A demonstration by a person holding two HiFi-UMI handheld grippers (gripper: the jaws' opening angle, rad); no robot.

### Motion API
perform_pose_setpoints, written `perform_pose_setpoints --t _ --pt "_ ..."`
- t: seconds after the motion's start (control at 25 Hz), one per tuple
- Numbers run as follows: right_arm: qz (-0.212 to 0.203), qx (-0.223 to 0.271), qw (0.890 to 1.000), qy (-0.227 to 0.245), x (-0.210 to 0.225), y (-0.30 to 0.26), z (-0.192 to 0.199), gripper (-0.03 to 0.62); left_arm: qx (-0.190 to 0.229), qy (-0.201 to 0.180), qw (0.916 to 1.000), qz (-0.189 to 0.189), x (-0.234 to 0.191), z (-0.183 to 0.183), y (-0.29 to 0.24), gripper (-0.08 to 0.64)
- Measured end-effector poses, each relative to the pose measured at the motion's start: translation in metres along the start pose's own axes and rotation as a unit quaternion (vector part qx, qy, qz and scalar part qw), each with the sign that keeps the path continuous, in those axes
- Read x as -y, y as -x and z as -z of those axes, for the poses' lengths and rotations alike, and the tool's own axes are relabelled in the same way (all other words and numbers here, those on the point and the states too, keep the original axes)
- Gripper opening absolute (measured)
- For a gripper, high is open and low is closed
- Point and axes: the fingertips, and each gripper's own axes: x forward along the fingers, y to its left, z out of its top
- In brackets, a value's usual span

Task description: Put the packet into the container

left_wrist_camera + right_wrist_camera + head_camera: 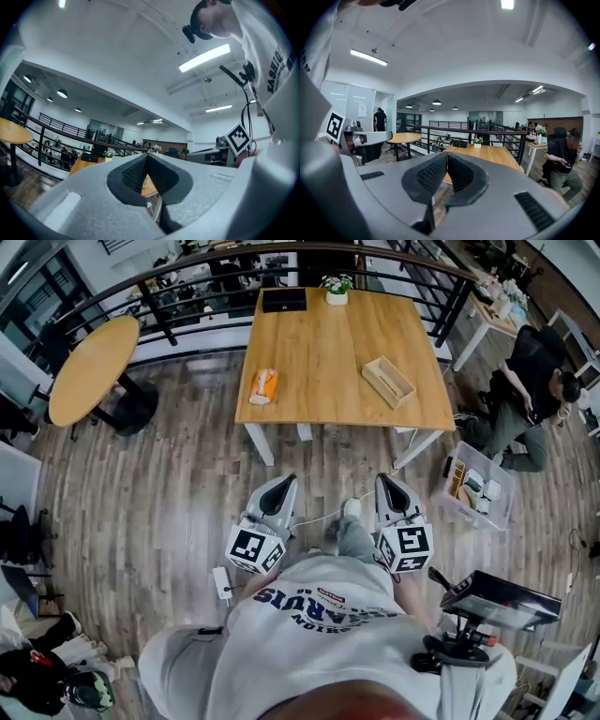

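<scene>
Packet [264, 386] flat on worktop [328, 343], well left of container [388, 381]. Left gripper [285, 482] and right gripper [386, 482] are short of it, jaws closed, empty. Likely light, soft, crinkly: pinch across its narrow middle.

Print on the packet [265, 386] is too small to read, and whether the container [388, 381] holds anything cannot be told.

Potted plant [336, 289], black box [283, 300] at far edge of square table [328, 362]; round table [92, 367] left; seated person [530, 395], clear bin [478, 488] right
</scene>
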Motion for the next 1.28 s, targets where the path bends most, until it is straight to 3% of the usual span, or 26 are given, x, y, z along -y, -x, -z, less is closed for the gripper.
perform_pose_setpoints --t 0.4,1.28 --pt "-0.007 -0.001 1.000 -0.013 0.047 -0.037 0.003 0.011 -0.007 -0.006 1.0000 0.002 0.009 0.004 -0.052 0.002" --pt "-0.030 -0.010 0.999 -0.038 0.187 -0.182 -0.014 0.011 -0.027 -0.019 0.9994 -0.010 -0.035 -0.004 -0.251 0.002"
